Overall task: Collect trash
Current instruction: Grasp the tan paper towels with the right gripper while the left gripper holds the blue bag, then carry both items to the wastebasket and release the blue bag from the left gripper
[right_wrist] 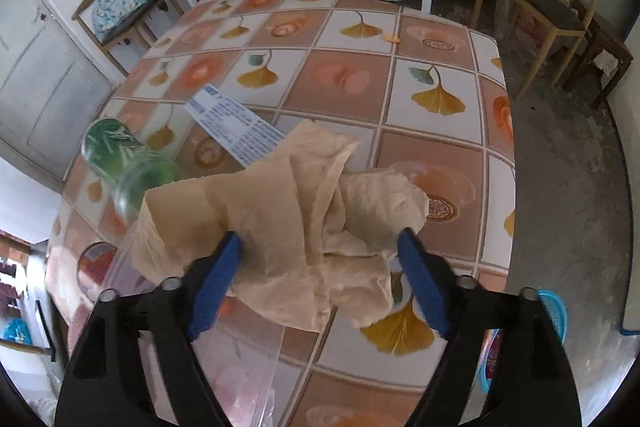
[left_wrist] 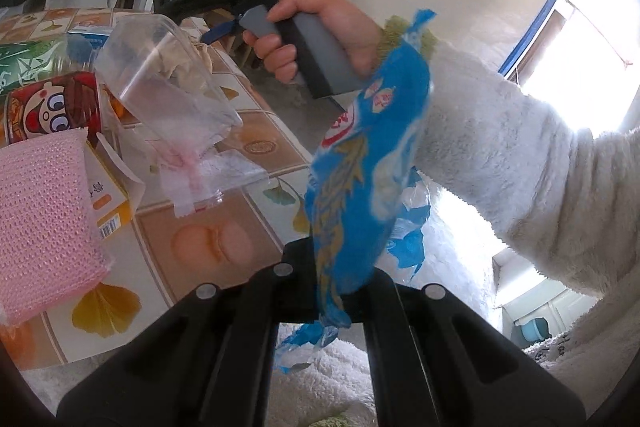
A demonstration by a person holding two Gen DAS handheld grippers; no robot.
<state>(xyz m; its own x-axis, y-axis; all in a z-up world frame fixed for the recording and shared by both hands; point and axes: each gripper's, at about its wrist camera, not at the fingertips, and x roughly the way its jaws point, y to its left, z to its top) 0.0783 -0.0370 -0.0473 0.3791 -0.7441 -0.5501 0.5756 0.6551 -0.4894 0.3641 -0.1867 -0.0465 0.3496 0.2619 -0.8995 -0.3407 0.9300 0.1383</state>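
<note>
Daylight poured in from a window [left_wrist: 592, 39] at about two o'clock of the left wrist view, blown out to white glare that washed the fuzzy sleeve [left_wrist: 520, 163]. The blue wrapper [left_wrist: 360, 163] was smeared by motion blur. The right wrist view was evenly, softly lit, the green bottle [right_wrist: 128, 163] at nine o'clock blurred. Both views bowed and darkened at their round edges.

No wording is legible; only a barcode [left_wrist: 109, 228] on the orange box [left_wrist: 108, 195].
</note>
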